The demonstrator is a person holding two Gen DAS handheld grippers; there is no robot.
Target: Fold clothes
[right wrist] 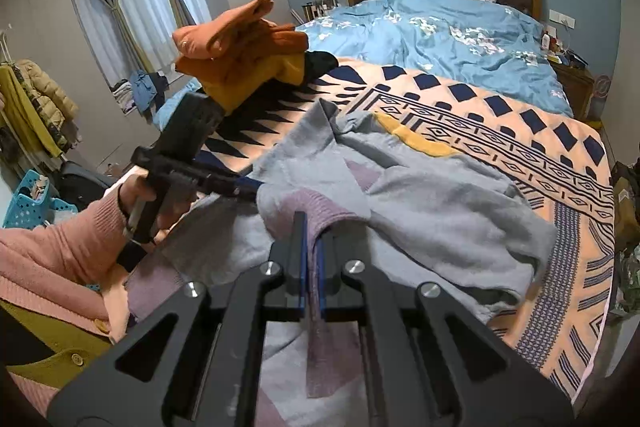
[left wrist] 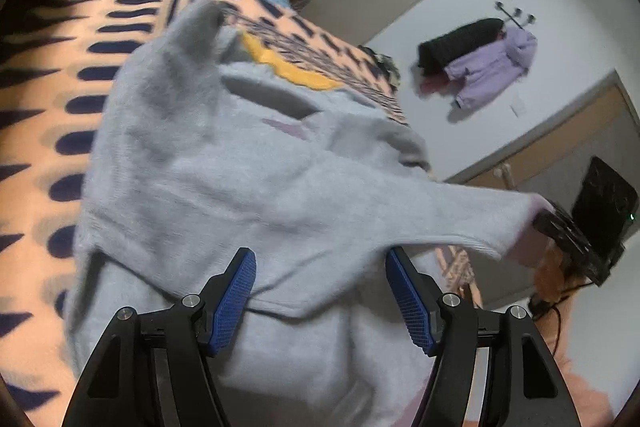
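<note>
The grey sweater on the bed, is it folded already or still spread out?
Not folded: the grey sweater lies rumpled on the blanket, its hem pinched in the right tongs.

I see a fuzzy grey sweater [right wrist: 432, 195] with mauve cuffs, rumpled at the blanket's [right wrist: 520, 143] near edge.
</note>
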